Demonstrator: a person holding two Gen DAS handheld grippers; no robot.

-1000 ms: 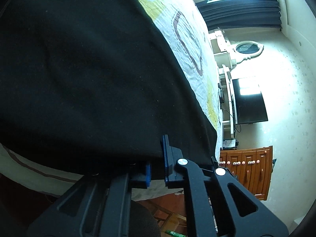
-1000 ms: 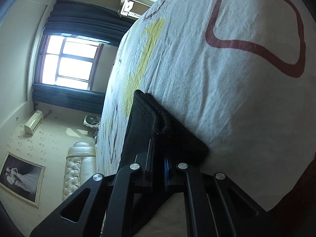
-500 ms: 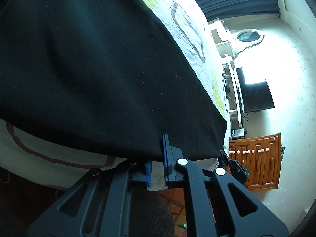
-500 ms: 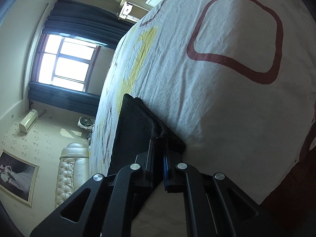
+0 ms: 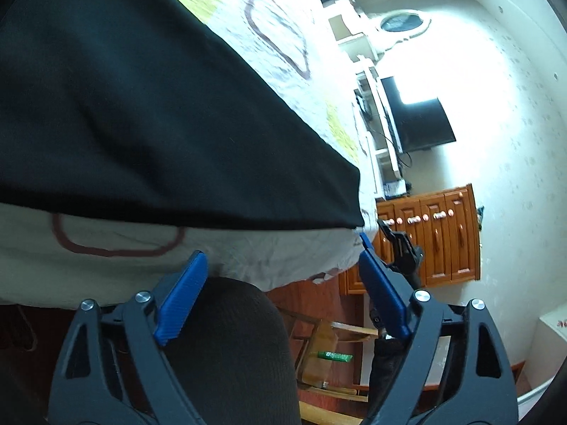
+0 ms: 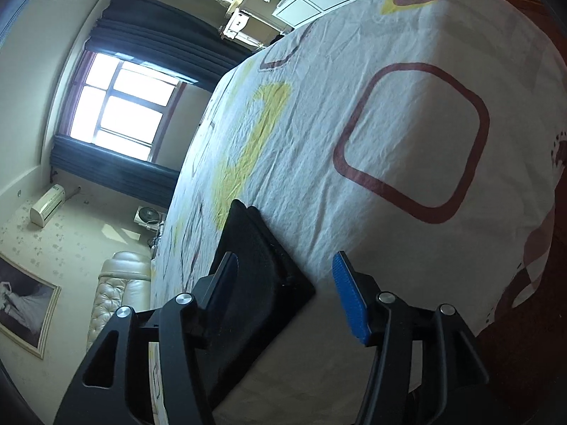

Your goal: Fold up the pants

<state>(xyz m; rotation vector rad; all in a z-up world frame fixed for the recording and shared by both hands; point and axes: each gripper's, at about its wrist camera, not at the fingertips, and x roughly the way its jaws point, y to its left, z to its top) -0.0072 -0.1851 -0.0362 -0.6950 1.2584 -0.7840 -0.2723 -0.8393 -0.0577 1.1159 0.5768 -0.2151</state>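
**Both tongs released from pants**

Both tongs are now spread wide; half a second ago each was clamped on the fabric. Left tongs [image 5: 280, 283] hang off the bed [image 5: 248, 248] edge, apart from the pants [image 5: 141, 106], which lie flat on the sheet with their hem near the edge. Right tongs [image 6: 283, 283] stand with jaws apart; the folded corner of the pants [image 6: 255, 276] lies between the blue pads [image 6: 349, 301], ungripped.

pants [image 5: 149, 106] run off top and left edges; bedsheet [image 5: 248, 251] beneath hidden.
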